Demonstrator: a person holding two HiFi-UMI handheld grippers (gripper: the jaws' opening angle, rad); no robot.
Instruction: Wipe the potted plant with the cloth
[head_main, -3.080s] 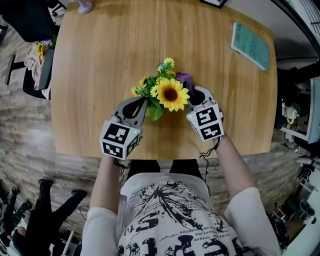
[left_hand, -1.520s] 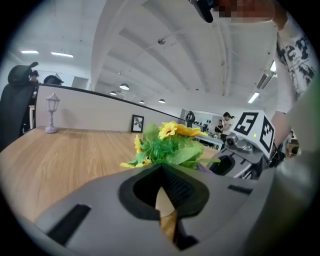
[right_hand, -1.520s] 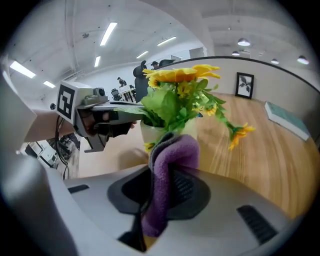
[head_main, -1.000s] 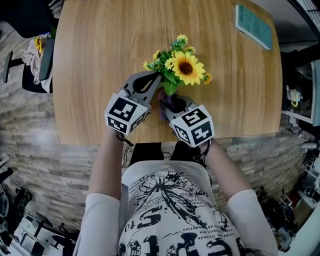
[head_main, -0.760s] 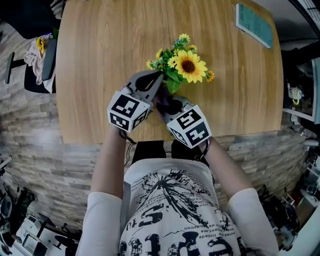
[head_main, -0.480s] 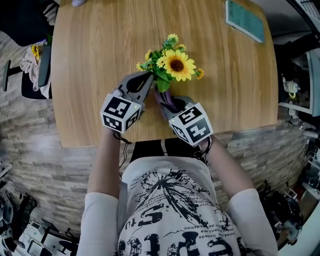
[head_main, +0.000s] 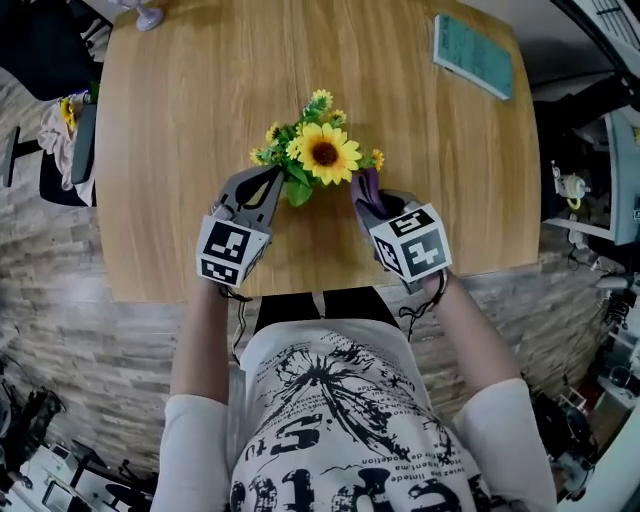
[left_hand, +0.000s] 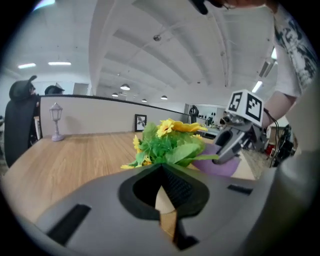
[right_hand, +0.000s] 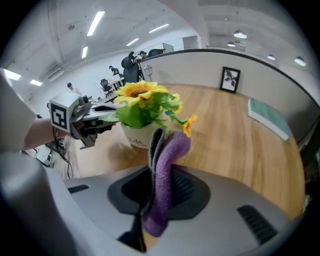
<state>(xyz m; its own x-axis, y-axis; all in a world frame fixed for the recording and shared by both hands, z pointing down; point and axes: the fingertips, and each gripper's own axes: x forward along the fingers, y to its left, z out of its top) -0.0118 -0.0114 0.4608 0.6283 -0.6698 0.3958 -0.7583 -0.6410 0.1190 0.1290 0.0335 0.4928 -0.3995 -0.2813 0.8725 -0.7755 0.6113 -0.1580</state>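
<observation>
A potted plant (head_main: 322, 152) with a big sunflower and green leaves stands in a white pot (right_hand: 134, 136) on the wooden table (head_main: 180, 120). My left gripper (head_main: 270, 182) is shut, its tips at the leaves on the plant's left; nothing shows between the jaws in the left gripper view, where the plant (left_hand: 167, 144) rises just beyond my left gripper (left_hand: 161, 186). My right gripper (head_main: 368, 196) is shut on a purple cloth (head_main: 365, 184) just right of the plant. The cloth (right_hand: 172, 150) sticks up from my right gripper (right_hand: 159, 186) beside the pot.
A teal book (head_main: 472, 56) lies at the table's back right. A small lamp figurine (head_main: 145, 15) stands at the far left corner and a framed picture (right_hand: 230, 80) at the back edge. The table's near edge runs just under both grippers. A chair (head_main: 60, 150) stands left of the table.
My right gripper has carried the purple cloth from the front of the plant, close to the left gripper, out to the plant's right side. The left gripper has stayed by the leaves.
</observation>
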